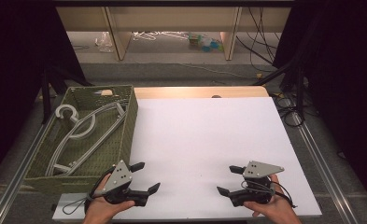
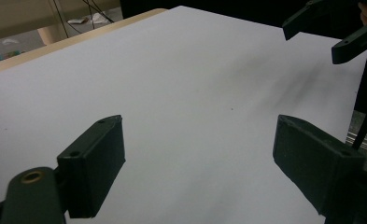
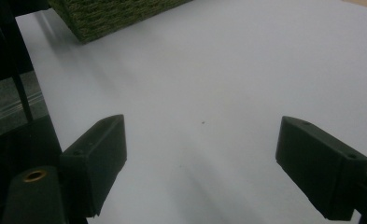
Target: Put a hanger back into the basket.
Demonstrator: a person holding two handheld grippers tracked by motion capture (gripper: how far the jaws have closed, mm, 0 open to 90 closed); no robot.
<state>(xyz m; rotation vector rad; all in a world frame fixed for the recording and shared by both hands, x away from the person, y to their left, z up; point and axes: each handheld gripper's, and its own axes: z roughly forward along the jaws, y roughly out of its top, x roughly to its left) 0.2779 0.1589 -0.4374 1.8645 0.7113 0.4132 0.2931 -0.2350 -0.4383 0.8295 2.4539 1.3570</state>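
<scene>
Both grippers rest at the frame's bottom edge, jaws spread wide and empty: left gripper (image 1: pixel 144 177), right gripper (image 1: pixel 228 179). The hangers (image 1: pixel 85 135) lie in the green basket (image 1: pixel 130 126) at upper left, long axes running diagonally, nearer the left gripper. The right gripper view catches the basket's corner (image 3: pixel 111 16); the left gripper view shows the white tabletop (image 2: pixel 181 79) and the other gripper.

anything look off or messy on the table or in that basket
Nothing stands out on the table: its white top looks clean and unspilled. The green woven basket sits at the left edge, with grey hangers piled loosely and crisscrossed inside. Both grippers, left and right, rest open near the front edge.
</scene>
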